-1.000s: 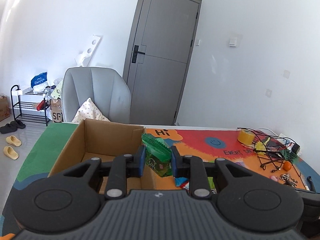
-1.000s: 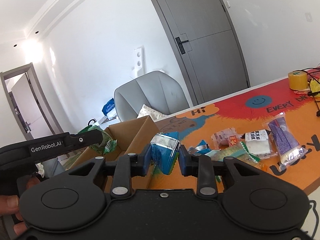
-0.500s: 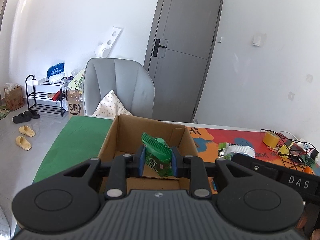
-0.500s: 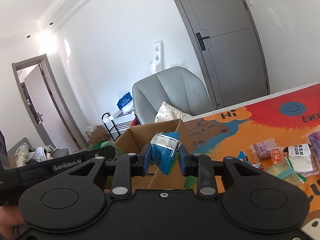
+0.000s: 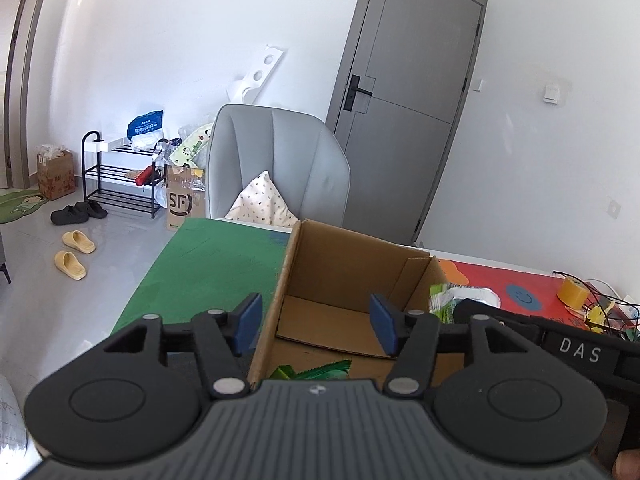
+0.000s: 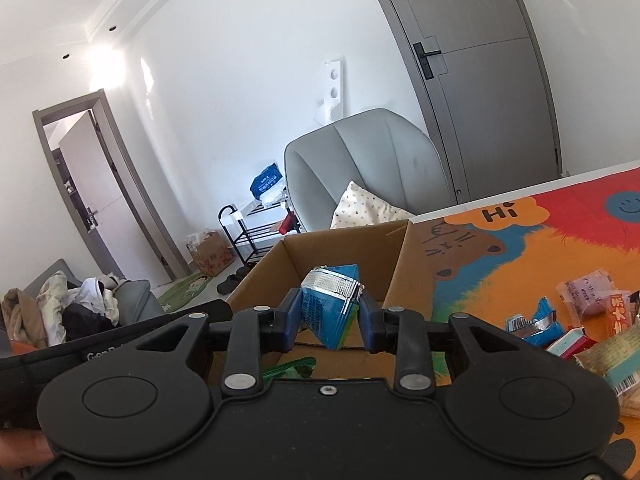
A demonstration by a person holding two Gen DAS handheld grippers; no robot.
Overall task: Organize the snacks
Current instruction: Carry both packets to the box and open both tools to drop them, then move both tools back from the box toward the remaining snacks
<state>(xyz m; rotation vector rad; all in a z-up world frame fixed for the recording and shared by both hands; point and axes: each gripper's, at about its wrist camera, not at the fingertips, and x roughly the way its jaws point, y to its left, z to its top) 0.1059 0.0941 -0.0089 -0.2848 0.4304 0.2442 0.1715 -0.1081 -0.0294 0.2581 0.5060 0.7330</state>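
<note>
An open cardboard box (image 5: 340,264) stands on the colourful mat, under both grippers. My left gripper (image 5: 316,324) hangs over the box's near left corner; its jaws are opening and nothing is between them. A green snack packet (image 5: 316,370) lies on the box floor just below it. My right gripper (image 6: 330,322) holds a blue snack packet (image 6: 332,304) with a silver end over the box (image 6: 344,248). Its jaws are opening, though the pads still touch the packet. The green packet (image 6: 292,366) shows below it.
Several loose snack packets (image 6: 580,320) lie on the mat right of the box. A yellow tape roll (image 5: 572,290) and a wire rack (image 5: 604,308) sit at the far right. A grey chair (image 5: 276,160) with a pillow stands behind the table.
The left gripper swung left over the box, opened and let the green packet fall inside. The right gripper carried the blue packet left, over the box, and its jaws widened slightly.
</note>
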